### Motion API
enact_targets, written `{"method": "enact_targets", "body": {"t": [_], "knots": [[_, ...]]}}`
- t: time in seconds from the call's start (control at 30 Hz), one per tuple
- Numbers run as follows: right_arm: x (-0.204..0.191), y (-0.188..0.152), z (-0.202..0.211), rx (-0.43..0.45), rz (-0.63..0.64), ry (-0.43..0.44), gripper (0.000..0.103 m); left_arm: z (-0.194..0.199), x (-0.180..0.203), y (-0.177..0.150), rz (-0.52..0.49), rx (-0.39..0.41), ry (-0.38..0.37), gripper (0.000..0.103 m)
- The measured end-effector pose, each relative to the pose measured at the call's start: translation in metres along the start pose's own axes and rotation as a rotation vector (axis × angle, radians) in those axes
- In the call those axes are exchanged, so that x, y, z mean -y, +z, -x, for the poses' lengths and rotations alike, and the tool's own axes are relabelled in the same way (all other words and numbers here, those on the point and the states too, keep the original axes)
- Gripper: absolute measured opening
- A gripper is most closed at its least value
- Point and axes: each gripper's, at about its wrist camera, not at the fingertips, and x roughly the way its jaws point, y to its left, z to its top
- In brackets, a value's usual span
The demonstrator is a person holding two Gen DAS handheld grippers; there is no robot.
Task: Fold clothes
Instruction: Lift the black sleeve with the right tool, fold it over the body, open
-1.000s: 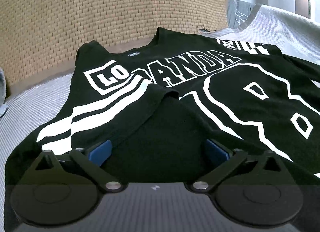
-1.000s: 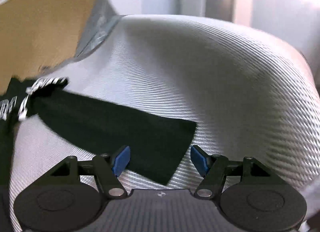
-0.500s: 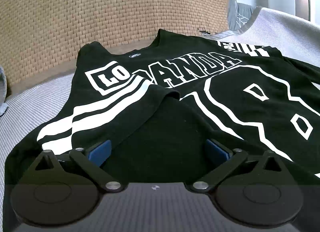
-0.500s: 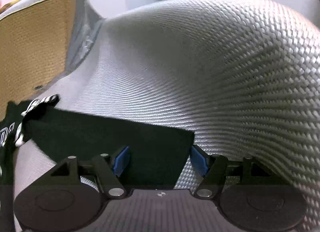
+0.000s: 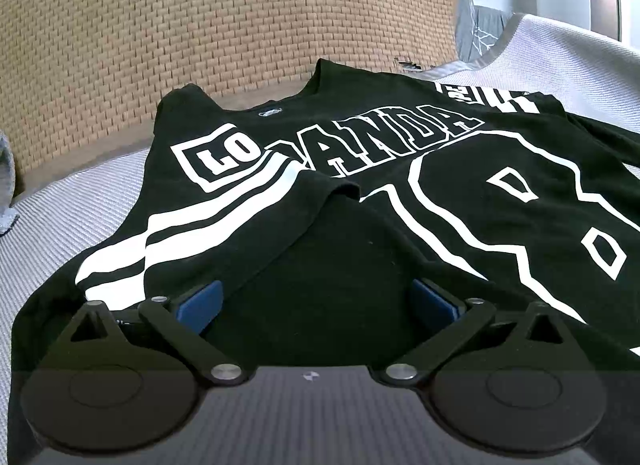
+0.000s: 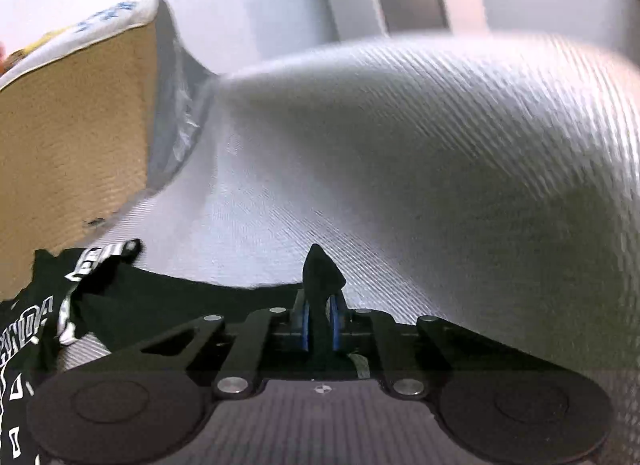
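A black T-shirt [image 5: 460,193] with white lettering and stripes lies spread on a grey woven cushion [image 5: 60,225]; one sleeve is folded in over its front. My left gripper [image 5: 316,305] stands open low over the shirt's near part, its blue pads wide apart with black cloth lying between them. In the right wrist view my right gripper [image 6: 320,317] is closing its jaws on the end of the shirt's other sleeve [image 6: 320,277], and a peak of black cloth sticks up between the blue pads. The sleeve [image 6: 180,297] stretches away to the left toward the shirt's body.
A tan woven backrest [image 5: 200,25] rises behind the shirt. The grey cushion [image 6: 440,165] bulges up to the right of the held sleeve. A grey cloth [image 5: 6,185] shows at the left edge. A pale wall stands beyond.
The right gripper's jaws came together on the sleeve end, which lay flat between open pads before. The right gripper also lifted and rolled. The left gripper and the shirt's body stayed put.
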Motion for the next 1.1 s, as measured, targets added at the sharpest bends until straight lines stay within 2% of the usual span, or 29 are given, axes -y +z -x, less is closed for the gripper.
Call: {"method": "enact_targets", "body": {"t": [0.1, 0.23, 0.33, 0.4, 0.47, 0.57, 0.63, 0.8, 0.93, 1.0, 1.1], "knots": [[-0.024, 0.012, 0.012, 0.034, 0.042, 0.058, 0.01, 0.0, -0.001, 0.002, 0.007, -0.015, -0.006, 0.103], [-0.075, 0.022, 0.044, 0.097, 0.06, 0.239, 0.01, 0.002, -0.005, 0.011, 0.013, -0.072, -0.024, 0.102], [-0.122, 0.03, 0.056, 0.121, 0.057, 0.361, 0.01, 0.008, -0.01, 0.017, 0.014, -0.115, -0.023, 0.096], [-0.155, 0.029, 0.066, 0.126, 0.053, 0.441, 0.01, 0.016, -0.017, 0.025, 0.064, -0.126, -0.022, 0.087], [-0.202, 0.019, 0.076, 0.129, 0.095, 0.539, 0.01, 0.028, -0.027, 0.036, 0.128, -0.112, -0.025, 0.087], [-0.276, -0.009, 0.091, 0.089, 0.201, 0.691, 0.01, 0.057, -0.054, 0.054, 0.245, -0.026, -0.042, 0.087], [-0.317, -0.036, 0.099, 0.044, 0.256, 0.761, 0.01, 0.078, -0.074, 0.066, 0.3, 0.02, -0.045, 0.087], [-0.393, -0.112, 0.118, -0.067, 0.362, 0.906, 0.01, 0.125, -0.116, 0.081, 0.351, 0.098, -0.053, 0.088], [-0.425, -0.166, 0.129, -0.167, 0.514, 0.961, 0.01, 0.143, -0.125, 0.071, 0.353, 0.068, -0.06, 0.089], [-0.43, -0.19, 0.13, -0.204, 0.591, 0.912, 0.01, 0.144, -0.121, 0.063, 0.325, 0.041, -0.078, 0.089], [-0.43, -0.209, 0.119, -0.289, 0.634, 0.871, 0.014, 0.136, -0.107, 0.053, 0.292, -0.008, -0.073, 0.09]]}}
